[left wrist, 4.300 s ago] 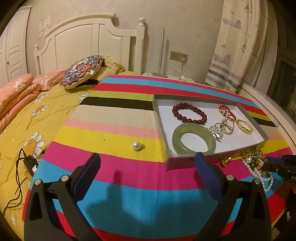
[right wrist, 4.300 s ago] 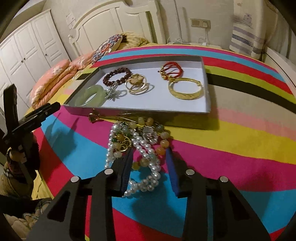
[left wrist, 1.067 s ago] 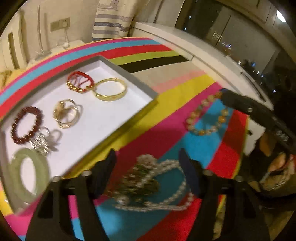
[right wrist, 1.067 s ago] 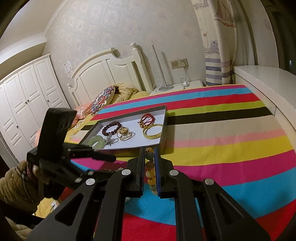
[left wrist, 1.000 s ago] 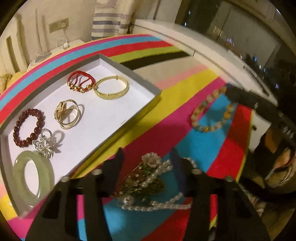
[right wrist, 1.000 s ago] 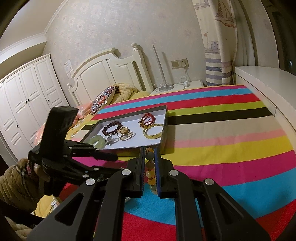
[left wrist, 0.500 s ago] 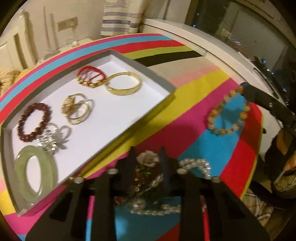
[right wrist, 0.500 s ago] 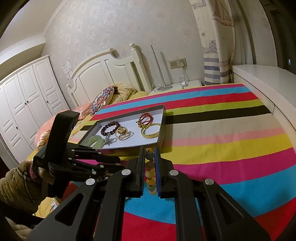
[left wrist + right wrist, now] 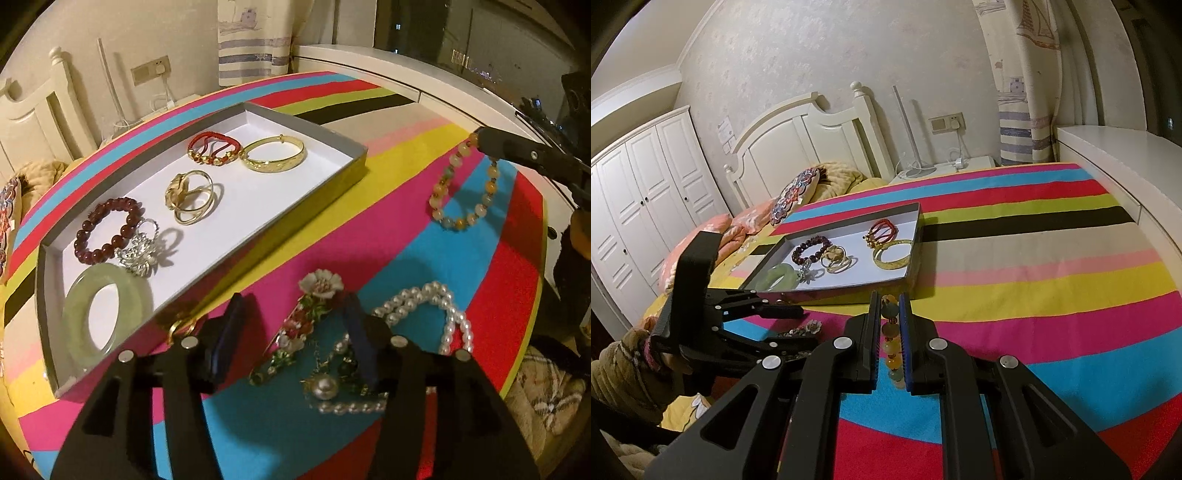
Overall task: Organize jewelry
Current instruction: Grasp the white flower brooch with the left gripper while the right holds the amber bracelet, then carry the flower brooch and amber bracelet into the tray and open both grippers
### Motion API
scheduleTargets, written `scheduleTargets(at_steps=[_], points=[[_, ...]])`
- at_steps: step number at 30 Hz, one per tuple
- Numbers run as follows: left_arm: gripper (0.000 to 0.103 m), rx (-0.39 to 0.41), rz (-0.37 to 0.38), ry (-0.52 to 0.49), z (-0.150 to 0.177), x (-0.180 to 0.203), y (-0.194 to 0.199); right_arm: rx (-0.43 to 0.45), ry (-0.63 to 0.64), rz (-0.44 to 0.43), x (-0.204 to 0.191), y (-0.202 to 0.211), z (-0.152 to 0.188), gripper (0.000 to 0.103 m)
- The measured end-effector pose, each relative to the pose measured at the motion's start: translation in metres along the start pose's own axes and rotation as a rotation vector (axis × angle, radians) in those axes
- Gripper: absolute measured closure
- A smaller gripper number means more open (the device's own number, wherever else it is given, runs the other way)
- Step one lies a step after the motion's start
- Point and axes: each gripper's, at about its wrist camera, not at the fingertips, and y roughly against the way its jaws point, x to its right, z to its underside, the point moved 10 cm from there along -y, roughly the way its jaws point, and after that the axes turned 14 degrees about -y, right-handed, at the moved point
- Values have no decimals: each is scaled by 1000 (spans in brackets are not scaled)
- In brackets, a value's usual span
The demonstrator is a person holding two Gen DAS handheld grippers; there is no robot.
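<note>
Right wrist view: the amber bead bracelet [image 9: 891,341] is hanging as a loop, long axis running down between the right gripper [image 9: 890,332] fingers, which are pinching it above the striped blanket [image 9: 1034,288], near the tray [image 9: 916,236]. The left gripper [image 9: 295,336] is standing spread around the flower brooch [image 9: 306,314] beside the pearl necklace [image 9: 424,314]; half a second ago its fingers were closer together.

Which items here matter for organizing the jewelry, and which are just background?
Job: tray with bracelets and rings; amber bead bracelet held by right gripper; flower brooch and pearl strand between left gripper fingers.

Background: round cushion, headboard, wardrobe, curtain.
</note>
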Motion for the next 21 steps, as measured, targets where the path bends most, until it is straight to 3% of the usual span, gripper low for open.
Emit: scheduleTargets(at_steps=[2,3,10,21], points=[[79,8,-4,1,0,0,2,2,5,0,-1,0,0,92],[81,4,-13,-3,0,0,2,13,8,3,-2,1,-1,92],[85,24,-54,-29,0,6,9,25,17,-1,-5,6,-2,92],[85,99,-184,-54,-23,3,48,41,49,2,-18,9,-11,92]])
